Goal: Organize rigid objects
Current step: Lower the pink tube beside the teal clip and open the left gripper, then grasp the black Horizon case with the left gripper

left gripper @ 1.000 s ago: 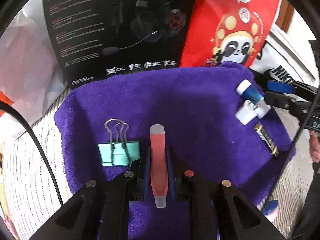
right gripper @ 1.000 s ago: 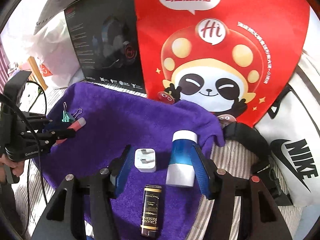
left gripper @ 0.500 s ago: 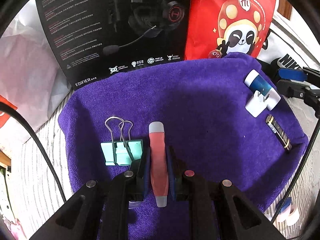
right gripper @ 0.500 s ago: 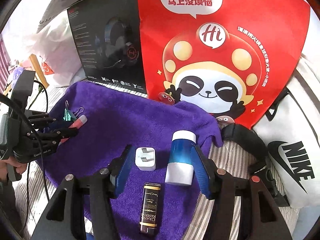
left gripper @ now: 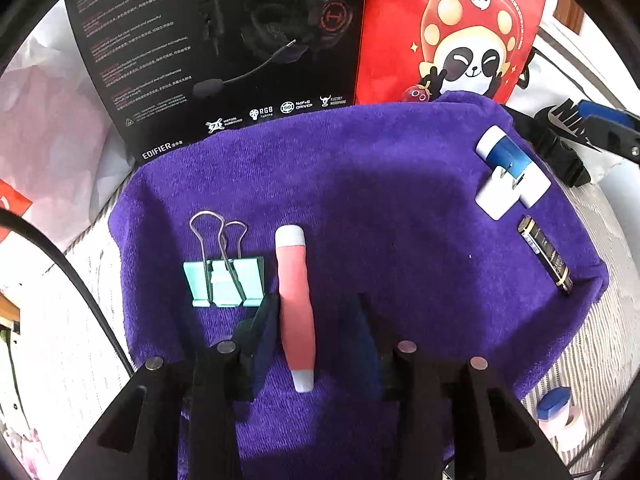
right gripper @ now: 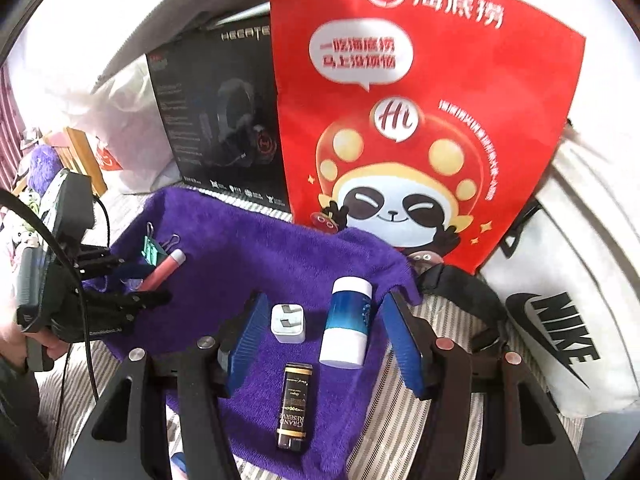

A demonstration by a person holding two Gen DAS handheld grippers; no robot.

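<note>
pink pen (left gripper: 296, 304) flat on towel | mint binder clip (left gripper: 224, 280) just beside

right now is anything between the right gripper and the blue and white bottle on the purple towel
Nothing visible. The right gripper hangs open over the blue and white bottle, its jaws opening. The bottle and the white charger plug both lie between the fingers, untouched.

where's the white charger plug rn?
The white charger plug lies on the purple towel, between the right gripper's open fingers beside the blue-and-white bottle, with the black-and-gold tube nearer the camera.
</note>
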